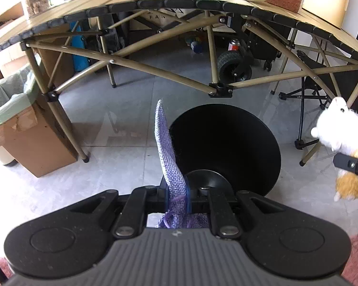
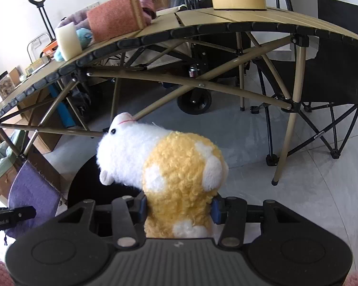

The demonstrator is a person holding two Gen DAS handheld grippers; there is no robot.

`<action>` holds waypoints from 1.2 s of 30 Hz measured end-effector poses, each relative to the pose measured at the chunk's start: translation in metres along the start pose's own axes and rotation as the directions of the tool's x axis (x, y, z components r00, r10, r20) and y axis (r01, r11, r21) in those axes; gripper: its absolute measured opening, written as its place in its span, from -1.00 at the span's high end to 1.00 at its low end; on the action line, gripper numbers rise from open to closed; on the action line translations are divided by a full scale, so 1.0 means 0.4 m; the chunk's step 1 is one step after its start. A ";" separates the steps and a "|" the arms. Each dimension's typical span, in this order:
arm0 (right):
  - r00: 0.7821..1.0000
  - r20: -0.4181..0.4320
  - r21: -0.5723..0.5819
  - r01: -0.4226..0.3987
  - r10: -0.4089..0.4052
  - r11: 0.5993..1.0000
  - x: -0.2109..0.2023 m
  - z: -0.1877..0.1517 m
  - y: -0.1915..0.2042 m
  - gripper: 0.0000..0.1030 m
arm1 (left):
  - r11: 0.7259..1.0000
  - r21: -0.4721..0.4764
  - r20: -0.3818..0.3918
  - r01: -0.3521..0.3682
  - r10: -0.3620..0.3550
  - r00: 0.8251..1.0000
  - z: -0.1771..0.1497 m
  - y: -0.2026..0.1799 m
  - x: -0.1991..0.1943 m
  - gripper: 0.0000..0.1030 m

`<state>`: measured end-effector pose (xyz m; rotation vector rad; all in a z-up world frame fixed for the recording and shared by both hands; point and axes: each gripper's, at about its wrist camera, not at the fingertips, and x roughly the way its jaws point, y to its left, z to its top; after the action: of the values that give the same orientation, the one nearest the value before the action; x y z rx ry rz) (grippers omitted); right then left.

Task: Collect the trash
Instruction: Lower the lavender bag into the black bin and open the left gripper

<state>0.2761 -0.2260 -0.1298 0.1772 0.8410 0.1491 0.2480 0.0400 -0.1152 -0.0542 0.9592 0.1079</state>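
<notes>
In the left wrist view, the left gripper [image 1: 177, 196] has its blue-padded jaws pinched tight on a flat purple woven cloth [image 1: 167, 147], which stands edge-on and rises out of the grip. Just behind and below the cloth sits a round black bin [image 1: 226, 147] on the pale grey tiled floor [image 1: 121, 119]. Past it stands a tan folding table with a slatted top and crossed metal legs [image 1: 155, 69]. A brown cardboard box lined with a pale green bag [image 1: 23, 138] stands at the left beside a table leg. At the right edge the right gripper [image 1: 353, 165] shows in part, carrying a white and yellow plush hamster toy [image 1: 341, 138].

In the right wrist view, the right gripper [image 2: 179, 208] has its jaws partly apart and pressed on both sides of the plush hamster toy's [image 2: 169, 164] yellow body, with the white head pointing up and left. Beneath the toy lies the dark mouth of the black bin [image 2: 88, 186]. At lower left, the purple cloth [image 2: 33, 193] hangs broadside in the left gripper's black finger [image 2: 16, 214]. On the folding table [image 2: 202, 31] stand a cream cylinder [image 2: 68, 40] and a pink textured block [image 2: 114, 21]. A black folding chair [image 2: 334, 71] stands at the right.
</notes>
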 end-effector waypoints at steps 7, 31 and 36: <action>0.999 -0.019 0.046 0.034 -0.033 0.998 0.027 0.007 -0.036 0.08 | 1.000 0.009 -0.026 0.027 -0.027 0.999 0.060 -0.056 0.044 0.75; 0.991 -0.091 0.131 0.114 -0.103 0.985 0.096 0.017 -0.131 0.09 | 0.998 -0.049 -0.196 0.042 -0.050 0.979 0.155 -0.202 0.245 0.75; 0.990 -0.096 0.143 0.119 -0.106 0.983 0.099 0.021 -0.131 0.09 | 0.998 -0.048 -0.207 0.041 -0.050 0.977 0.155 -0.216 0.256 0.74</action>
<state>0.3115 -0.2699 -0.1642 0.2638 0.9482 -0.0123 0.3667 -0.0330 -0.1636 -0.1295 1.1641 0.0818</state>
